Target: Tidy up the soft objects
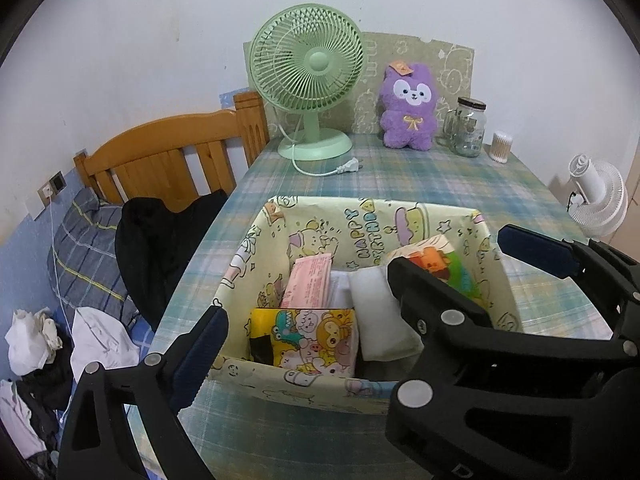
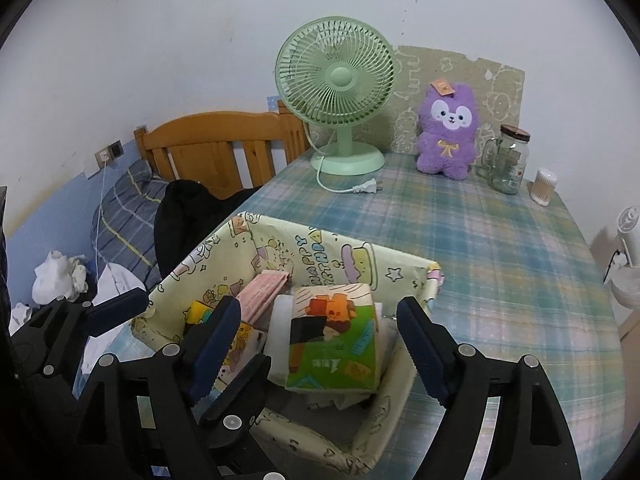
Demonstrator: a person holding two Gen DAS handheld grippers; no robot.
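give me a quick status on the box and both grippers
Both hand-held grippers open, left and right, empty. Tissue packs in box. Purple plush still out, by the fan.

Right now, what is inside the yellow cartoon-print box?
The box holds a yellow cartoon tissue pack, a pink pack, a white pad and a green-orange tissue pack. The grippers and packs hide the bottom.

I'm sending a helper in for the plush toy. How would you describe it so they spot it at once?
Start at the green desk fan at the table's far end. Just right of it, against the patterned board, sits the purple plush, beside a glass jar. It is the only fuzzy purple thing, white-faced with a yellow bow.
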